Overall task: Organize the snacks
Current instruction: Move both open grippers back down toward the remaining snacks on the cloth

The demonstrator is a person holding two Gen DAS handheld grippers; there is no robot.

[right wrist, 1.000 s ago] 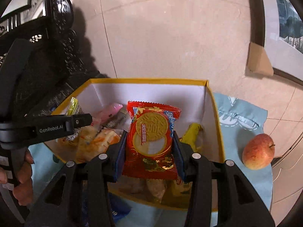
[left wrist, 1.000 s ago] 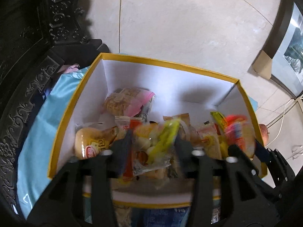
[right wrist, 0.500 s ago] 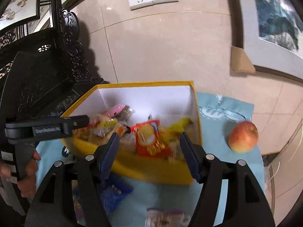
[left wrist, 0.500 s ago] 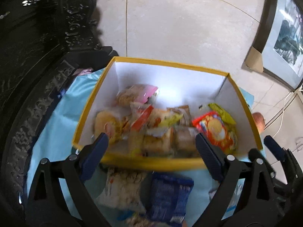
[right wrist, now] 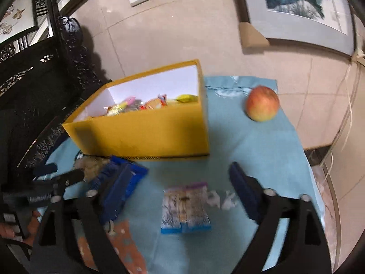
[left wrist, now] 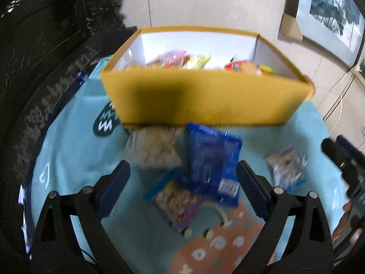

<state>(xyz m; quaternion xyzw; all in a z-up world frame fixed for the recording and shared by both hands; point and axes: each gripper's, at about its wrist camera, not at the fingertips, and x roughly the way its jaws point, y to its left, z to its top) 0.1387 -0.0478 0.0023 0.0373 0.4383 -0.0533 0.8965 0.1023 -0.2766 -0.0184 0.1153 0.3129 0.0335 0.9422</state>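
A yellow box (left wrist: 205, 98) with white inside stands on the light blue cloth (left wrist: 75, 141) and holds several snack packets (left wrist: 182, 60). It also shows in the right wrist view (right wrist: 146, 132). My left gripper (left wrist: 183, 188) is open and empty above loose packets in front of the box: a pale puffed-snack bag (left wrist: 155, 148), a blue packet (left wrist: 212, 159) and a small clear packet (left wrist: 175, 202). My right gripper (right wrist: 175, 187) is open and empty above a clear packet with a blue edge (right wrist: 184, 207), also seen in the left wrist view (left wrist: 287, 169).
A red-yellow apple (right wrist: 262, 106) sits on the cloth right of the box. An orange patterned cloth (left wrist: 219, 244) lies at the near edge. Dark carved furniture (left wrist: 45, 45) stands on the left. A tiled wall with framed pictures (right wrist: 303, 4) is behind.
Both grippers opened, left their packets in the box, and pulled back and down. They are now over the loose packets in front of the box.
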